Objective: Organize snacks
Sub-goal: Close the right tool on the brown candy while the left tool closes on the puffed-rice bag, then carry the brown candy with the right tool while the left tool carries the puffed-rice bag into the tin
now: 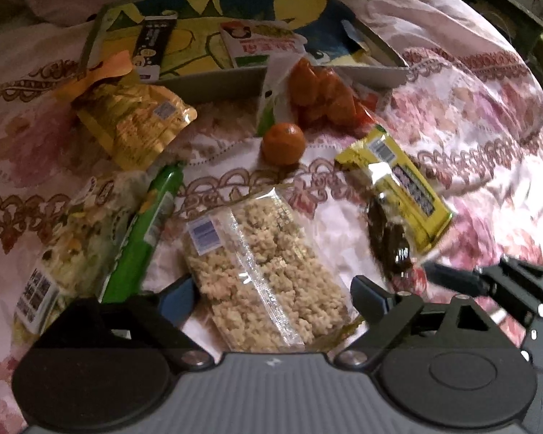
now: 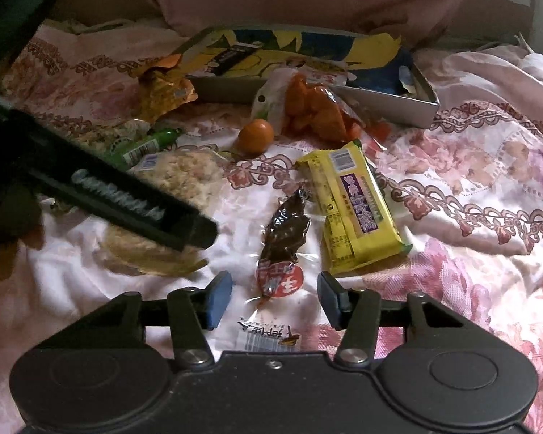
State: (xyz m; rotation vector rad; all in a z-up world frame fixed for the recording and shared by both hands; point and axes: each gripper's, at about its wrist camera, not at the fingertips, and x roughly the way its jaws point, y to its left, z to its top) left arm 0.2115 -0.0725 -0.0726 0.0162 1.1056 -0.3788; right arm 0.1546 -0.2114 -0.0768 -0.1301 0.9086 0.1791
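The snacks lie scattered on a bed covered by a floral bedspread [image 1: 470, 115]. The left hand-held gripper [image 1: 275, 294] stands wide, its jaws straddling a clear pack of puffed-rice cake [image 1: 260, 275] without pressing on it. A green tube [image 1: 144, 231] and a clear bag of mixed snack [image 1: 68, 238] lie just beside that pack. The right hand-held gripper [image 2: 275, 298] is partly open, its jaws on either side of the lower end of a dark vacuum-packed snack [image 2: 284, 238]; the pads stand clear of the wrapper. A yellow wrapped bar [image 2: 351, 209] lies just beside the dark snack. Farther back are a small orange fruit [image 1: 283, 144], an orange-filled bag [image 1: 318, 94], a yellow pouch [image 1: 134, 123] and a shallow printed box [image 1: 206, 83] holding two packets.
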